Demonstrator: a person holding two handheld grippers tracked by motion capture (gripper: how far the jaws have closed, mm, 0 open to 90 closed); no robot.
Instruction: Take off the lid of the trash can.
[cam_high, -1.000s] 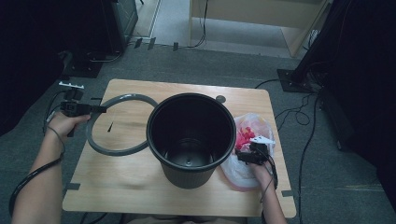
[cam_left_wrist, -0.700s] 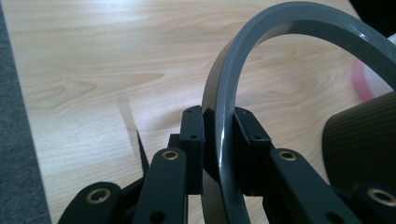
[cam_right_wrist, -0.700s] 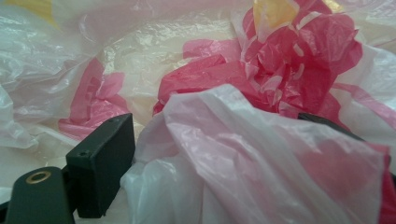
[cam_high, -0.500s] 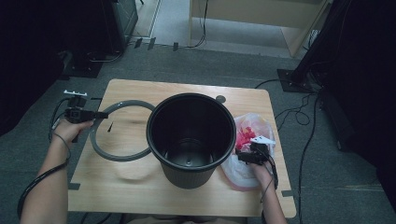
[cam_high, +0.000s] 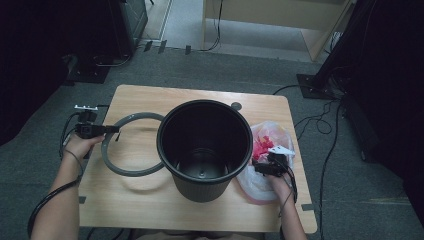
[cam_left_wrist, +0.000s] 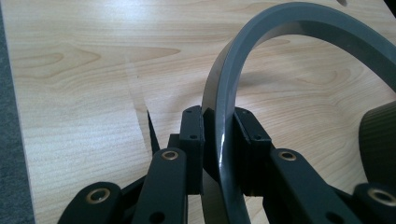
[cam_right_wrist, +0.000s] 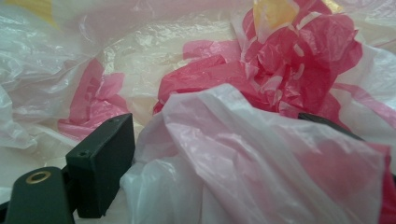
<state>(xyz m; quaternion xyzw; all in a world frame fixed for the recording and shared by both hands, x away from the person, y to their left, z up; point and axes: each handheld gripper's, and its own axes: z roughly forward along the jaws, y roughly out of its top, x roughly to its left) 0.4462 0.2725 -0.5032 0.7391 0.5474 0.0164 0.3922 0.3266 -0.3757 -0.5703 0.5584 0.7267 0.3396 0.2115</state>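
A grey plastic ring (cam_high: 125, 169) lies low over the wooden table (cam_high: 150, 210), left of a tall black bucket (cam_high: 200, 187). My left gripper (cam_high: 116, 129) is shut on the ring's left rim. In the left gripper view the ring (cam_left_wrist: 224, 93) stands edge-on between the pads of that gripper (cam_left_wrist: 219, 121). My right gripper (cam_high: 257, 167) rests on a clear plastic bag (cam_high: 265, 137) with red and yellow print, right of the bucket. In the right gripper view the jaws of this gripper (cam_right_wrist: 219, 140) stand wide apart, and a fold of the bag (cam_right_wrist: 280, 70) bulges between them and hides most of the right jaw.
The bucket stands open and empty in the middle of the table. Cables (cam_high: 320, 125) trail over the grey carpet to the right. Dark equipment stands at the far left and right, and a wooden cabinet (cam_high: 270, 20) is behind.
My left hand has sunk with the ring, bringing it down close to the table beside the bucket. The right hand and the bag have stayed put.
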